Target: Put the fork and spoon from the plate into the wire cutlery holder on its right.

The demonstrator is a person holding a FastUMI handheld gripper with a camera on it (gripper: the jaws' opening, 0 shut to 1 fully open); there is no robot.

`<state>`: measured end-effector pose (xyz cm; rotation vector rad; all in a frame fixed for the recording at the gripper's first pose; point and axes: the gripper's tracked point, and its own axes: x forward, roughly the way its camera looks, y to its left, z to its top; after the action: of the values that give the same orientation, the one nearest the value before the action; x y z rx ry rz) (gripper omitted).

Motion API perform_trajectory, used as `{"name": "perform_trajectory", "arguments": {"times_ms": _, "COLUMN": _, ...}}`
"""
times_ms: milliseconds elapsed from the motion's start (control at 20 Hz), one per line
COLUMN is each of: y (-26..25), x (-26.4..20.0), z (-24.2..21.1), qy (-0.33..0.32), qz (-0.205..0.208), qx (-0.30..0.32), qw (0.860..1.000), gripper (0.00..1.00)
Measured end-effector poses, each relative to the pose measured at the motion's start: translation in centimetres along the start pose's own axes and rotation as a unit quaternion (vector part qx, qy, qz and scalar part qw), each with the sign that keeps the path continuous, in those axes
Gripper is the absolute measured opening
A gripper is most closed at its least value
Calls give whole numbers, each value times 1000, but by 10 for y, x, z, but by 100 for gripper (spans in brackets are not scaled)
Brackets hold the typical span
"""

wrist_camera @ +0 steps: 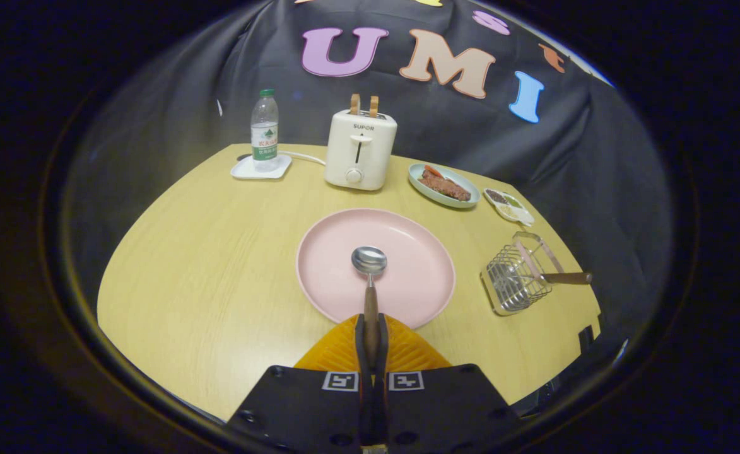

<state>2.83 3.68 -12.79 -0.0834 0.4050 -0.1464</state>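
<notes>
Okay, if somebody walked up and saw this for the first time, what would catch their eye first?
Probably the spoon, its wooden handle clamped between the gripper fingers and its shiny bowl out ahead of them over the big pink plate. Next, the wire cutlery holder to the plate's right, with a wooden handle already sticking out of it. Beyond the plate stands a white toaster with two slices poking up.

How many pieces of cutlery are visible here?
2: the spoon pinched in the tool over the pink plate; one wooden handle in the wire holder.
</notes>
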Motion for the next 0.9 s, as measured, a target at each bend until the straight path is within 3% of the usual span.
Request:
{"name": "perform_trajectory", "arguments": {"times_ms": 200, "y": -23, "x": -18, "z": 19, "qy": 17, "qz": -9, "qx": -9, "qw": 1000, "gripper": 3}}
{"name": "perform_trajectory", "arguments": {"times_ms": 500, "y": -89, "x": -45, "z": 64, "qy": 40, "qz": -68, "qx": 14, "qw": 997, "gripper": 3}}
{"name": "perform_trajectory", "arguments": {"times_ms": 900, "y": -172, "x": -56, "z": 84, "qy": 115, "qz": -114, "qx": 79, "qw": 984, "gripper": 4}}
